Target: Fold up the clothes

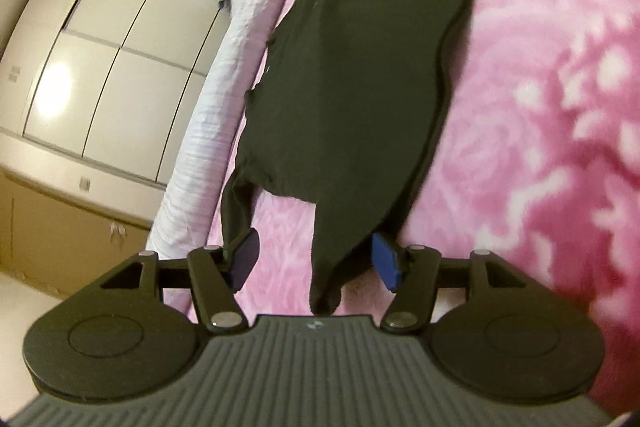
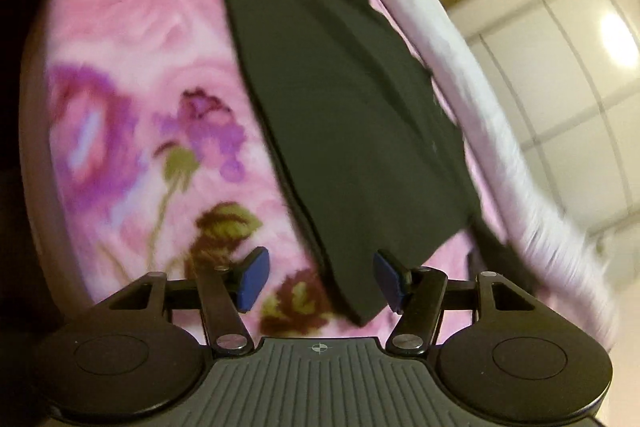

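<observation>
The dark garment (image 1: 352,75) lay stretched along the pink floral blanket (image 1: 540,107), close to the edge of the bed where a white ruffled cover (image 1: 224,99) ran beside it. In the left wrist view the cloth went from the far top of the picture down to the left gripper (image 1: 316,259), and a narrow end of it hung between the two blue pads (image 1: 386,259). The jaws stood wide apart, so this tool was released; the right pad was touching the edge of the cloth, and a thin strap (image 1: 236,215) of the garment reached the left pad. Behind the bed there was a white wardrobe (image 1: 108,67) with a bright reflection of a lamp on its door.

In the right wrist view the same garment (image 2: 344,99) lay flat on the blanket (image 2: 132,87), which showed here purple flowers and green leaves. One corner of the cloth came down between the fingers of the right gripper (image 2: 316,279), nearer to the right pad (image 2: 388,281). These jaws were also spread and did not clamp anything. The white cover (image 2: 472,99) curved along the right side of the garment, and the wardrobe doors (image 2: 560,107) were seen beyond it. The picture was blurred, so the fine folds of the cloth could not be told
</observation>
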`<action>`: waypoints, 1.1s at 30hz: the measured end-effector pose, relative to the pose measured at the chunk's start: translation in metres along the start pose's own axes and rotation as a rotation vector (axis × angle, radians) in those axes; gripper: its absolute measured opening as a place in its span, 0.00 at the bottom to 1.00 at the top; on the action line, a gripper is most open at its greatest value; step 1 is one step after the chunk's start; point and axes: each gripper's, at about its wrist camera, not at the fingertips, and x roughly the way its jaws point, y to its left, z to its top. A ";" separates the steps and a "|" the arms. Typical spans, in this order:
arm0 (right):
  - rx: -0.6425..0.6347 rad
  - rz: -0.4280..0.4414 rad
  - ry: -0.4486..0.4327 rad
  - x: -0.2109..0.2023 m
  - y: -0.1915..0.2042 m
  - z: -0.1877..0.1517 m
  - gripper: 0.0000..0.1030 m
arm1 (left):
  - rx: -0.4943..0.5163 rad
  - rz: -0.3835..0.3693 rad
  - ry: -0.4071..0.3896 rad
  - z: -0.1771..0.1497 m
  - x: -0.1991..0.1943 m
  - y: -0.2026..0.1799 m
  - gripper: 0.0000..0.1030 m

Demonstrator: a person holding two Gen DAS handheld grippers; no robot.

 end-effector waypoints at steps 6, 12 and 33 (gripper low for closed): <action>-0.113 -0.049 -0.002 0.015 -0.001 -0.016 0.59 | 0.026 -0.041 -0.022 -0.014 -0.005 0.000 0.55; -0.179 -0.099 0.016 0.039 -0.005 -0.020 0.01 | 0.037 -0.047 -0.030 -0.014 -0.003 -0.001 0.55; 0.035 -0.150 0.038 -0.015 -0.038 -0.034 0.01 | 0.222 0.003 -0.092 0.015 -0.016 -0.023 0.13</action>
